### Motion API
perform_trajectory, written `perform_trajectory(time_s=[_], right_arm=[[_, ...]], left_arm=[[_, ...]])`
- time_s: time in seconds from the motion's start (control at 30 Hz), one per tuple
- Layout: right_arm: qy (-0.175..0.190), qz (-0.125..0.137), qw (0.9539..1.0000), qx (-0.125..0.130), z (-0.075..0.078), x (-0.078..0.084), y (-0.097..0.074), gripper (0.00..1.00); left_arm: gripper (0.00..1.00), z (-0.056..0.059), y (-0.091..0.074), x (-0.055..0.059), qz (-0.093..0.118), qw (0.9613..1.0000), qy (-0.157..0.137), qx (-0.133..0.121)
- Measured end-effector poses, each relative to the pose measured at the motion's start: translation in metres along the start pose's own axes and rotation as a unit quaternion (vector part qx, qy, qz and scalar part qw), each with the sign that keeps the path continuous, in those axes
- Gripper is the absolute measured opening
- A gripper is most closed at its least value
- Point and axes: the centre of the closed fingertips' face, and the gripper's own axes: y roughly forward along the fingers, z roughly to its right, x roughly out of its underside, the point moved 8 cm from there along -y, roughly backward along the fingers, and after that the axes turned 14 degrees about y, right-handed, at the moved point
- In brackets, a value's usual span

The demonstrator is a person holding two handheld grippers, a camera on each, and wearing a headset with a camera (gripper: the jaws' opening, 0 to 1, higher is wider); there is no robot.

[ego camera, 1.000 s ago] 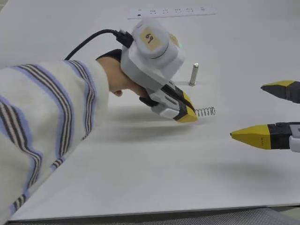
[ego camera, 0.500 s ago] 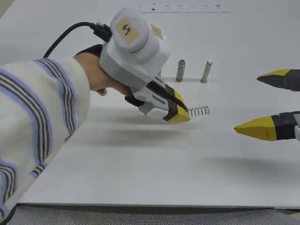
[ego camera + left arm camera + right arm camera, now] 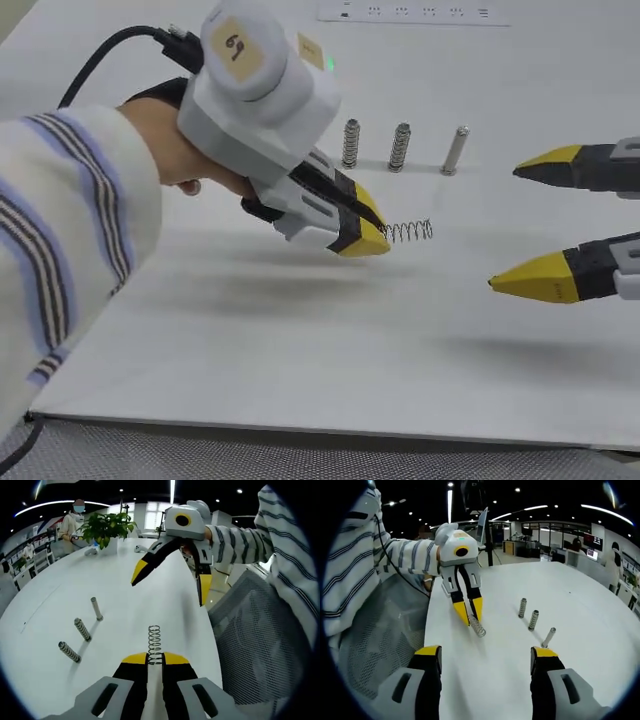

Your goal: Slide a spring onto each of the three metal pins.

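Observation:
My left gripper (image 3: 372,236) (image 3: 155,658) is shut on one end of a loose spring (image 3: 409,231) (image 3: 154,639) (image 3: 477,625), which sticks out level above the white table. At the back stand three pins in a row. The left pin (image 3: 351,143) (image 3: 522,607) and the middle pin (image 3: 400,146) (image 3: 534,620) each carry a spring. The right pin (image 3: 456,149) (image 3: 96,608) (image 3: 549,636) is bare metal. My right gripper (image 3: 525,228) (image 3: 485,656) is open at the right, its jaws wide apart with nothing between them.
The white table (image 3: 300,340) has bare room in front and to the right. A power strip (image 3: 412,12) lies at the far edge. A potted plant (image 3: 106,529) stands on the far side of the table in the left gripper view.
The head camera has shifted, bringing all three pins into view. My left gripper still holds the spring and has lifted it slightly off the table. The right gripper stays open.

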Motion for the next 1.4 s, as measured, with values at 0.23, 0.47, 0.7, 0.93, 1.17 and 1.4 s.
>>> perform_trajectory(time_s=[0.23,0.47,0.7,0.93,1.17,1.4], right_arm=[[-0.024,-0.029,0.9986,-0.038,-0.006,-0.002,0.016,0.63],[-0.036,-0.045,0.9963,-0.064,-0.013,-0.005,0.027,0.55],[-0.044,-0.067,0.9933,-0.084,-0.015,-0.005,0.034,0.46],[-0.048,-0.072,0.9908,-0.105,-0.016,-0.005,0.038,0.30],[-0.053,-0.078,0.9891,-0.114,-0.016,-0.006,0.045,0.20],[-0.056,-0.079,0.9876,-0.124,-0.015,-0.004,0.050,0.17]], left_arm=[[0.01,0.007,-0.003,-0.001,0.002,1.0000,0.003,0.000],[0.01,0.009,-0.004,-0.002,0.004,0.9999,0.009,0.003],[0.01,0.013,-0.004,-0.003,0.012,0.9998,0.009,0.011],[0.01,0.016,-0.004,-0.001,0.011,0.9998,0.011,0.012],[0.01,0.021,-0.002,0.000,0.022,0.9996,0.006,0.019],[0.01,0.022,-0.003,0.000,0.033,0.9994,0.002,0.011]])
